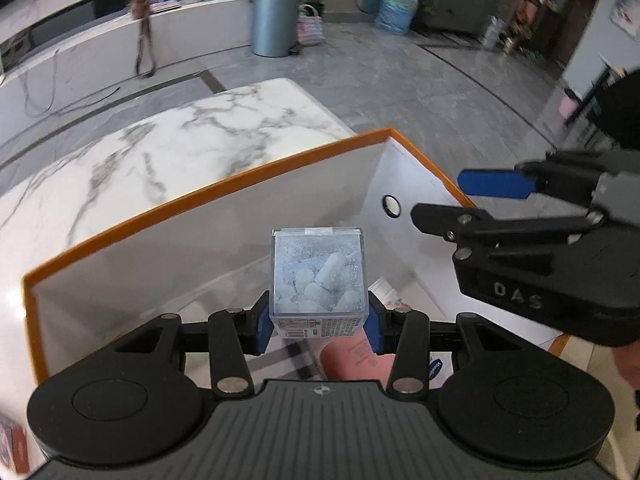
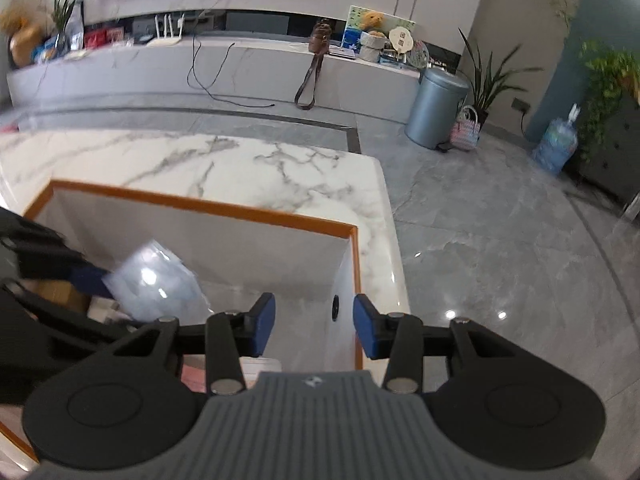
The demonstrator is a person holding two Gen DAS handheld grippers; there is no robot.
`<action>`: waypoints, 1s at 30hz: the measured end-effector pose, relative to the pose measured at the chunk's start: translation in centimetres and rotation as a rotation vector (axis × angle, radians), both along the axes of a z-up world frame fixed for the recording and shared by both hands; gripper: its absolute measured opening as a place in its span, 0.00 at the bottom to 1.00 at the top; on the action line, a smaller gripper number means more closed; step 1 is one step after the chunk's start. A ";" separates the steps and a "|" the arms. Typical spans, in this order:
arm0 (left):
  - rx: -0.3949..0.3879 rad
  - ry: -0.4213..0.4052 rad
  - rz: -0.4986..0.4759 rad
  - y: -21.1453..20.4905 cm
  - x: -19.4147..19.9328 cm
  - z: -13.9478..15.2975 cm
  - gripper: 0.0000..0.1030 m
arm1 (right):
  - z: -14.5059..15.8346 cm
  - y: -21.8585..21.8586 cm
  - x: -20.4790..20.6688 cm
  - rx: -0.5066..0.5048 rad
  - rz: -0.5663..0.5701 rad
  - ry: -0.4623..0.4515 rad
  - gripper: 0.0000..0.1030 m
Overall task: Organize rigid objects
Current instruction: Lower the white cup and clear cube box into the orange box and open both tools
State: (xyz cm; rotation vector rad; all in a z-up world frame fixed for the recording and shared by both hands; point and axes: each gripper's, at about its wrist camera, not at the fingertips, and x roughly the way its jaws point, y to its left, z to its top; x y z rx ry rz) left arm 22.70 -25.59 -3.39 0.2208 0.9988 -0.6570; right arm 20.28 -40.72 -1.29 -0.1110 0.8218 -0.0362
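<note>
A clear plastic cube box [image 1: 318,276] with white pieces inside sits between the blue pads of my left gripper [image 1: 319,322], which is shut on it. The cube hangs over the inside of a white storage box with an orange rim [image 1: 224,184]. From the right wrist the same cube [image 2: 156,284] shows blurred at the left, above the storage box [image 2: 200,202]. My right gripper [image 2: 314,320] stands open with nothing between its fingers, over the storage box's right end. In the left wrist view it [image 1: 438,198] reaches in from the right.
The storage box stands on a white marble table [image 1: 180,140], near its right edge. Papers, a pink item [image 1: 352,360] and a plaid piece lie on the box floor. Its end wall has a round hole [image 1: 391,205]. A grey bin [image 1: 276,20] and water bottle [image 1: 396,10] stand on the floor beyond.
</note>
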 end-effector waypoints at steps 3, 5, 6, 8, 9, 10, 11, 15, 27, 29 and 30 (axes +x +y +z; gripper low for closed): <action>0.033 -0.023 -0.040 -1.3 0.1 -0.6 0.49 | -0.2 -0.8 0.3 0.046 -0.017 -0.004 0.42; 0.055 -0.044 -0.058 -2.1 0.2 -0.9 0.49 | -0.5 -0.9 0.3 0.047 -0.025 -0.026 0.44; 0.065 -0.053 -0.064 -2.4 0.3 -1.1 0.49 | -0.6 -0.9 0.5 0.049 -0.027 -0.030 0.44; 0.088 -0.068 -0.071 -3.1 0.4 -1.5 0.49 | -0.8 -0.8 0.7 0.042 -0.025 -0.043 0.45; 0.103 -0.077 -0.070 -3.5 0.5 -1.7 0.49 | -0.8 -0.7 0.8 0.038 -0.021 -0.046 0.45; 0.115 -0.087 -0.071 -3.8 0.6 -1.9 0.49 | -0.8 -0.6 0.9 0.036 -0.018 -0.050 0.45; 0.121 -0.088 -0.070 -4.0 0.7 -2.1 0.49 | -0.8 -0.6 0.9 0.037 -0.017 -0.054 0.45; 0.134 -0.066 -0.079 -4.6 1.1 -3.1 0.49 | -0.9 -0.6 1.3 0.032 -0.014 -0.073 0.45; 0.179 -0.076 -0.044 -3.9 1.3 -4.1 0.61 | -2.0 -0.2 1.6 0.024 0.006 -0.055 0.44; 0.163 -0.092 -0.046 -3.6 1.0 -3.6 0.71 | -1.9 -0.4 1.5 0.041 -0.004 -0.049 0.45; 0.156 -0.089 -0.049 -3.5 0.9 -3.4 0.73 | -1.8 -0.4 1.5 0.041 -0.005 -0.048 0.45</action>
